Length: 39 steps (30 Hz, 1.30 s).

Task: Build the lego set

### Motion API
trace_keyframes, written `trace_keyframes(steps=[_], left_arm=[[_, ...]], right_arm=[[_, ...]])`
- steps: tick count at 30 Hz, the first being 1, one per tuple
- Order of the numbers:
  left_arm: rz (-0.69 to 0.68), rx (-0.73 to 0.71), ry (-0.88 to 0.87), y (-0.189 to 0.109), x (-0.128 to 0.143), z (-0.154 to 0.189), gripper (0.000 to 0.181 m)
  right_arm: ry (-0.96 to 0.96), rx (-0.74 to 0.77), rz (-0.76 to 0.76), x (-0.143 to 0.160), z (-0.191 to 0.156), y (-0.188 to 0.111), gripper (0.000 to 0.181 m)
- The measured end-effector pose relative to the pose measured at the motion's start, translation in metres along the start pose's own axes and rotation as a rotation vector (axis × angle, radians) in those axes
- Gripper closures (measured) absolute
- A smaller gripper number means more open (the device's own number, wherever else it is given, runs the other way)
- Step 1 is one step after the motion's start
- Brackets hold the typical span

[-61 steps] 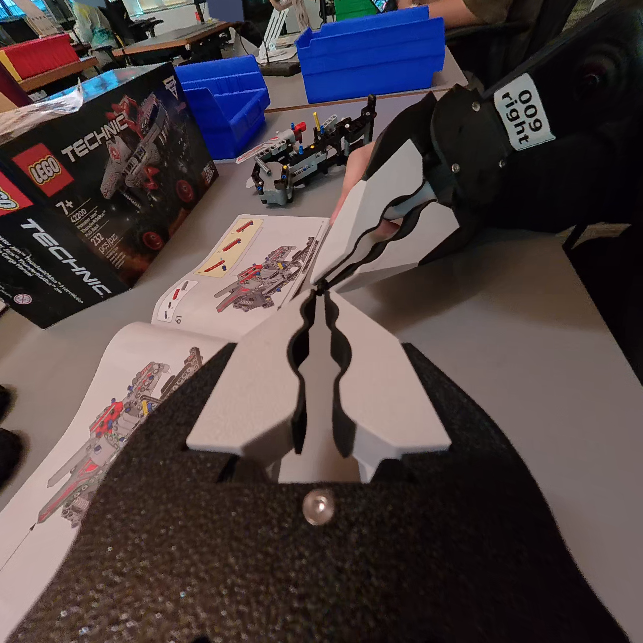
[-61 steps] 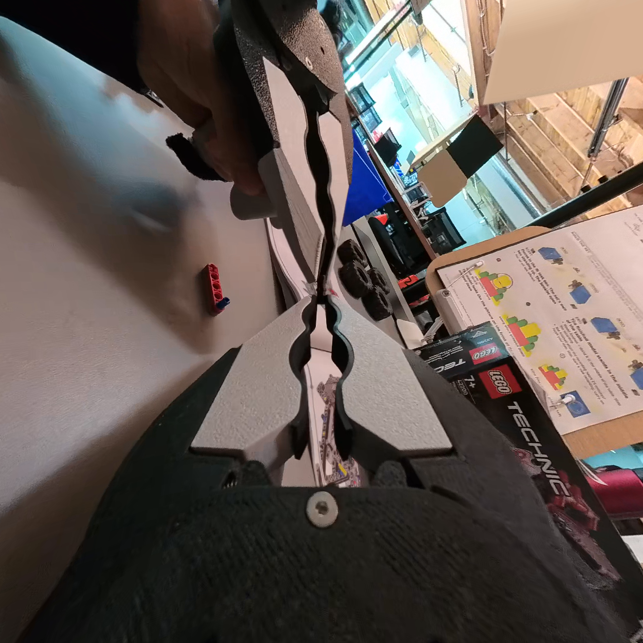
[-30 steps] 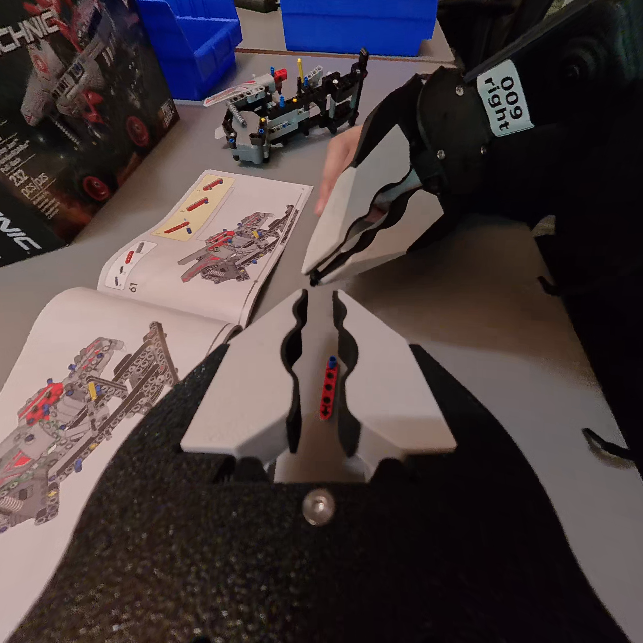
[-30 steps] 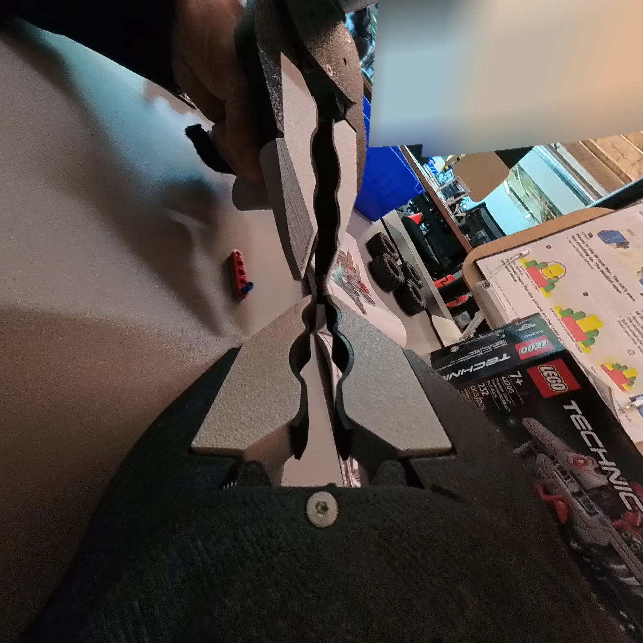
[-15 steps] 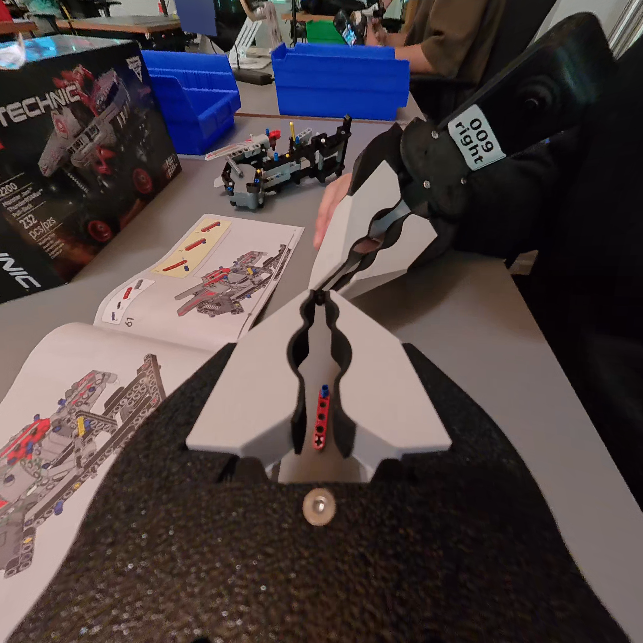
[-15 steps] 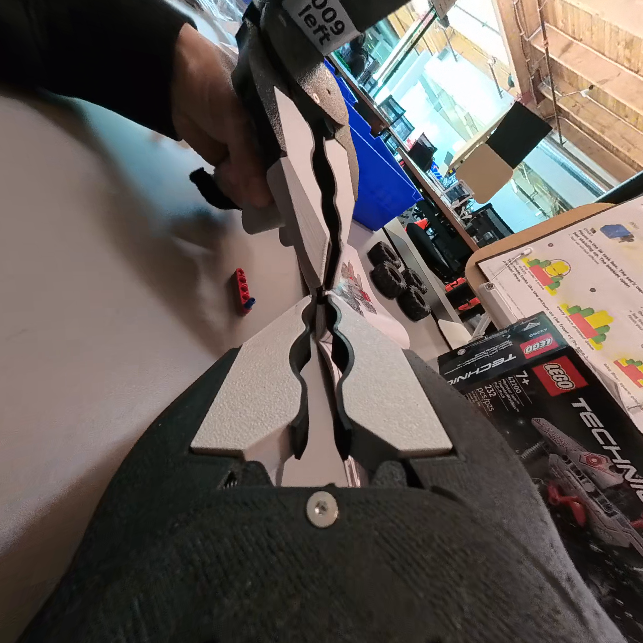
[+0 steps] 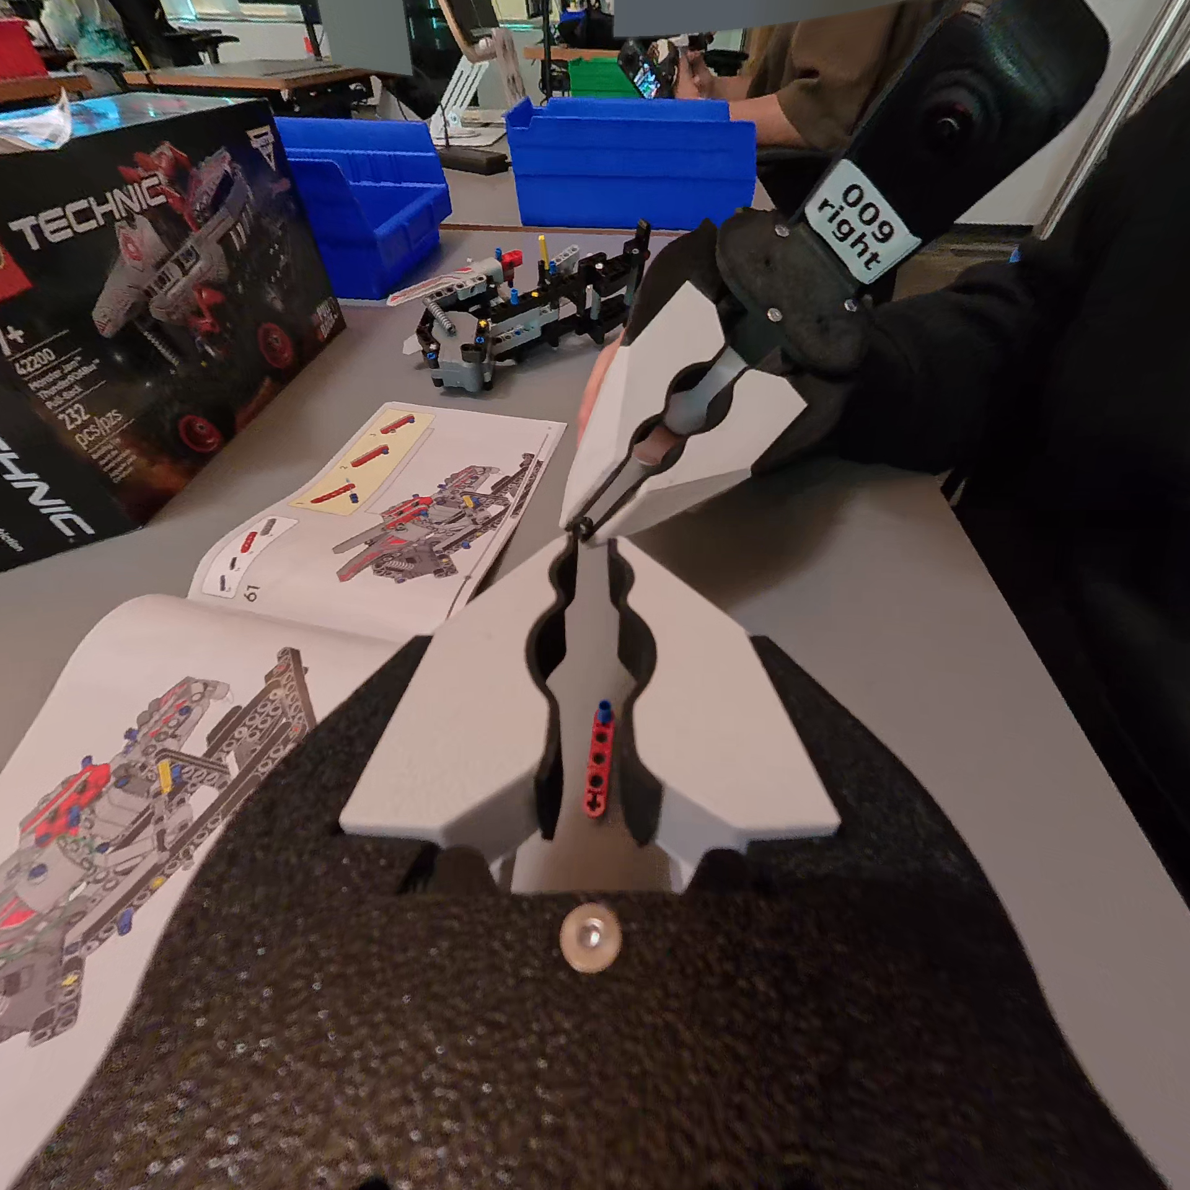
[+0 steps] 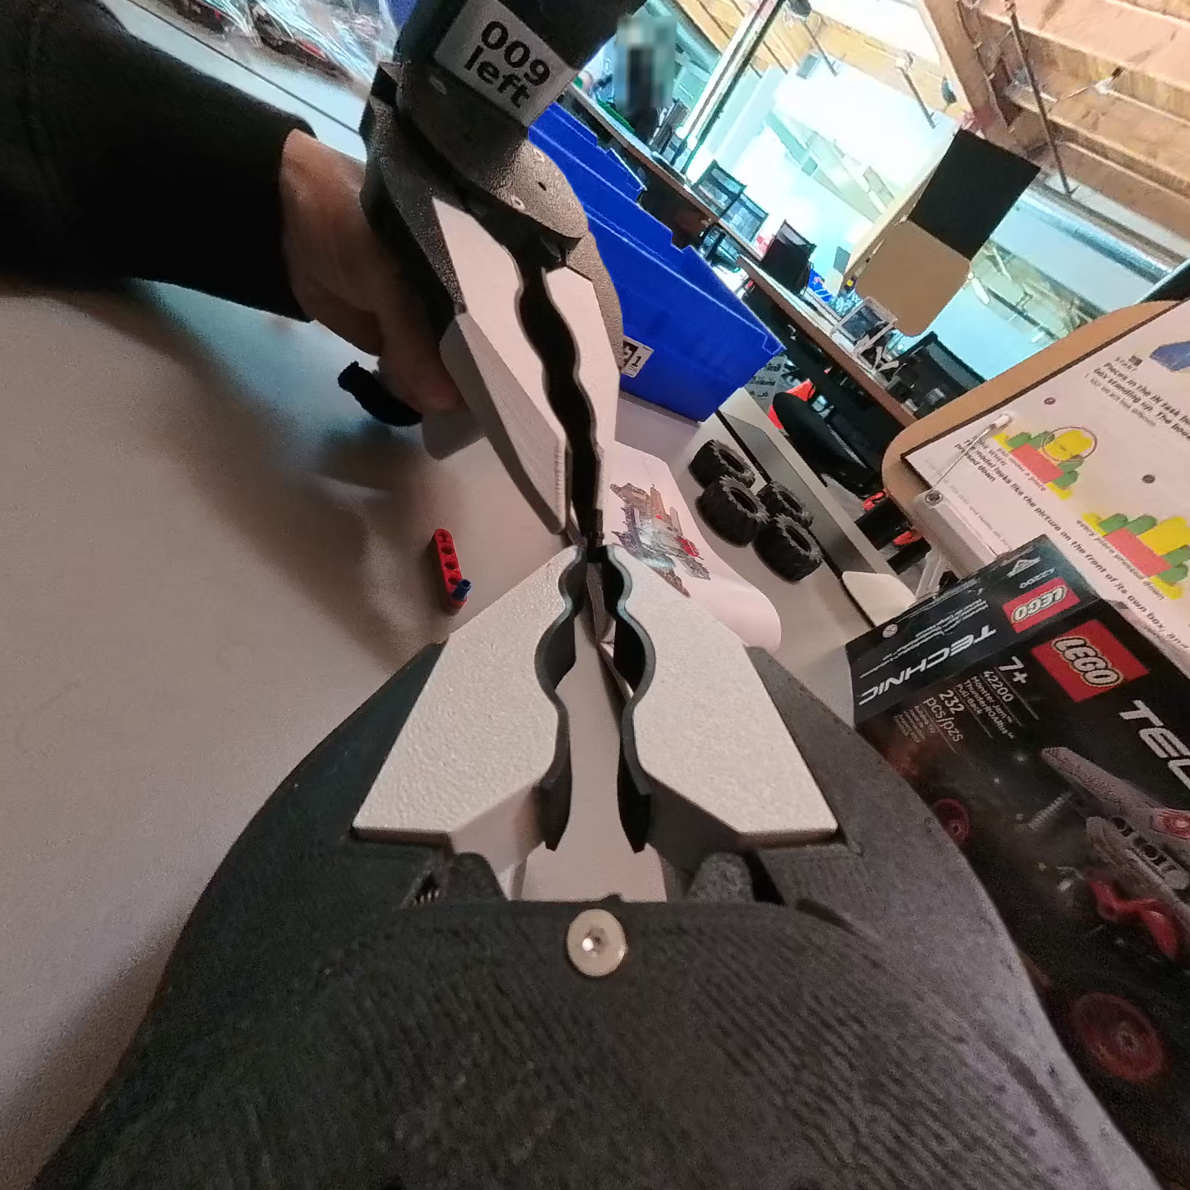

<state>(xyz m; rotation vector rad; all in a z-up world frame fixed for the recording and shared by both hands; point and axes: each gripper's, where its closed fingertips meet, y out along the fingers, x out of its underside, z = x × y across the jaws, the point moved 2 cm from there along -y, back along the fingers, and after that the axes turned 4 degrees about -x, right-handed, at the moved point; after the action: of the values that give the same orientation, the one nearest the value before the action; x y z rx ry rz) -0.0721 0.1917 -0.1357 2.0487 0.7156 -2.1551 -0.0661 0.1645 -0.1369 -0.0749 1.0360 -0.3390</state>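
My left gripper (image 7: 590, 543) hovers over the grey table with its jaws a narrow gap apart and nothing between them. My right gripper (image 8: 593, 557) meets it tip to tip and is shut on a small black pin (image 8: 596, 525). The pin (image 7: 583, 529) sits at the right gripper's tips (image 7: 581, 532), just off my left finger's end. A short red beam with a blue pin (image 7: 597, 765) lies on the table below the left gripper, also seen in the right wrist view (image 8: 447, 566). The part-built black and grey chassis (image 7: 528, 309) stands farther back.
The open instruction booklet (image 7: 386, 502) lies to the left. The set's box (image 7: 129, 290) stands beyond it, with blue bins (image 7: 631, 167) behind. Several black tyres (image 8: 753, 509) sit past the booklet (image 8: 650, 534). A person sits at the far side (image 7: 792, 84).
My left gripper's jaws, touching half a second ago, have parted slightly. Both grippers stay tip to tip above the red beam, and the left view has tilted up a little.
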Motion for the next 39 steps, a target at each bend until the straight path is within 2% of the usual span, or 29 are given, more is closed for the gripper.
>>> trace_keyframes(steps=[4,6,18,26,31,39], left_arm=[[-0.015,-0.025,-0.016,0.002,0.001,-0.003,0.164],[-0.020,-0.011,0.001,0.003,0.002,0.000,0.178],[-0.022,-0.006,0.004,-0.001,0.004,0.002,0.178],[-0.099,-0.041,0.079,-0.001,0.015,-0.001,0.178],[-0.088,-0.032,0.059,-0.005,0.013,-0.001,0.179],[-0.162,-0.061,0.068,-0.004,0.020,-0.003,0.179]], right_arm=[[0.021,-0.034,0.010,-0.001,-0.004,0.001,0.179],[0.000,-0.028,-0.002,0.000,-0.005,0.002,0.179],[-0.001,-0.065,-0.012,0.002,-0.010,0.006,0.178],[-0.044,-0.093,-0.053,0.009,-0.013,0.011,0.178],[-0.037,-0.115,-0.038,0.007,-0.015,0.014,0.178],[-0.128,-0.125,-0.079,0.014,-0.019,0.020,0.177]])
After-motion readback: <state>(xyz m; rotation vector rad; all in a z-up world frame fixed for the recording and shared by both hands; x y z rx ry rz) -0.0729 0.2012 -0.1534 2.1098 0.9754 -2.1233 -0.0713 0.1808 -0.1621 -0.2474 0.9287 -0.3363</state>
